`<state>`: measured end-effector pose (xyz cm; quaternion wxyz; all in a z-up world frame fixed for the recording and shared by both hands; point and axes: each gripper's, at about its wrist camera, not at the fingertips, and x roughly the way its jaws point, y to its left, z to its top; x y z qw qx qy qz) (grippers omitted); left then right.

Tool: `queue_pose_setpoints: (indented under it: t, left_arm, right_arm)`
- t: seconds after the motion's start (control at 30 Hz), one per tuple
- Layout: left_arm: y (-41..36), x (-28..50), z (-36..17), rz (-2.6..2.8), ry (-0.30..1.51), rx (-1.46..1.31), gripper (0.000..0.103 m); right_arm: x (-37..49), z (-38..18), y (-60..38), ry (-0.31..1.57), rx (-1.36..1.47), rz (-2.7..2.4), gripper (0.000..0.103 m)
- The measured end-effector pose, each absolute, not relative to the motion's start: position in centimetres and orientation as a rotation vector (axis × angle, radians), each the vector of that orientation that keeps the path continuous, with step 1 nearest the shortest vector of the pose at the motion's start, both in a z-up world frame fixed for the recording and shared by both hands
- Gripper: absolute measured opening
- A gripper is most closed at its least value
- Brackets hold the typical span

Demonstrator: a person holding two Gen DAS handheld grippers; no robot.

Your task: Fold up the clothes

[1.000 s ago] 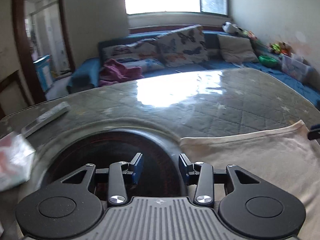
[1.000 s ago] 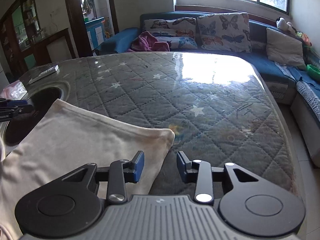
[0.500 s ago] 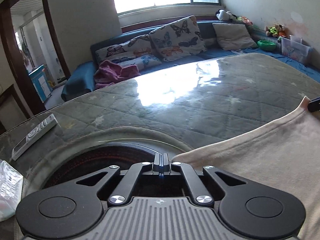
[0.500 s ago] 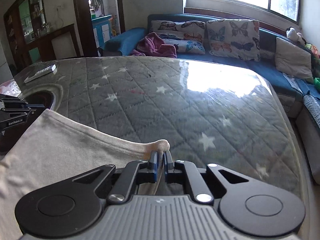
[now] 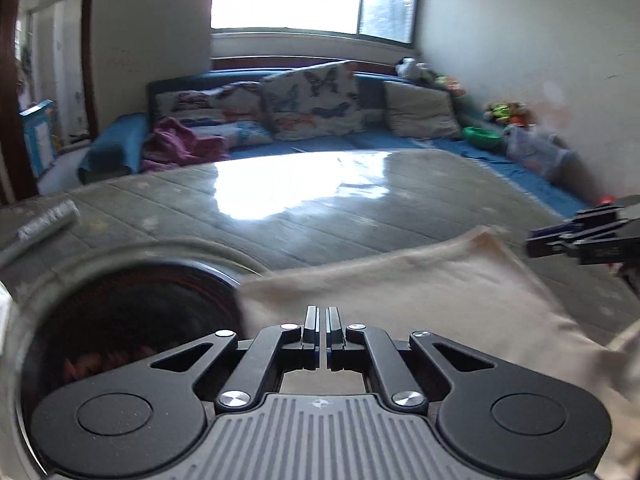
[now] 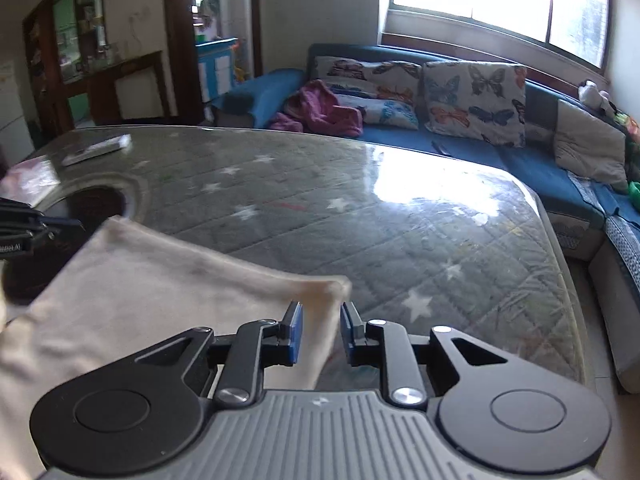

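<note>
Your left gripper (image 5: pixel 323 322) had its fingers drawn together with only a thin slit between them. The cream garment (image 5: pixel 420 296) lay directly ahead of and under them; whether any cloth was pinched in the slit could not be told from the left wrist view. Left of the fingers sat a round dark recess (image 5: pixel 132 320) in the desk (image 5: pixel 320 216); its contents were too dark and blurred to name.

The garment's long top hem ran left to right, from the corner at your left gripper to the far corner near your right gripper (image 6: pixel 320 334). That axis lay square to both sets of fingers, so each hand had one end of the hem.

Your right gripper's fingers stood partly apart. The garment's corner (image 6: pixel 324 300) passed between the blue pads, hanging in the gap without clear contact on either side. I judged that corner loose.

Next move likely depends on both corners being held level along the hem before folding.
</note>
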<state>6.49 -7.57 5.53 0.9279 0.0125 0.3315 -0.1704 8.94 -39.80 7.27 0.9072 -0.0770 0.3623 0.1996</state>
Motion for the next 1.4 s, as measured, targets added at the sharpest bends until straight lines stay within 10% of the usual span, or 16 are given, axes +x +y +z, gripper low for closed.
queue_pose_setpoints:
  t: [0.97,1.4]
  left_arm:
    - [-6.7,-1.4,2.6,-0.303,0.678,0.022,0.005]
    - [-9.0,-2.4,3.9,-0.308,0.651,0.094,0.025]
  right_arm:
    - [-8.4,4.7,-37.5,0.709,-0.355,0.538,0.043]
    - [-13.1,5.9,-47.1,0.703,-0.077,0.234,0.045]
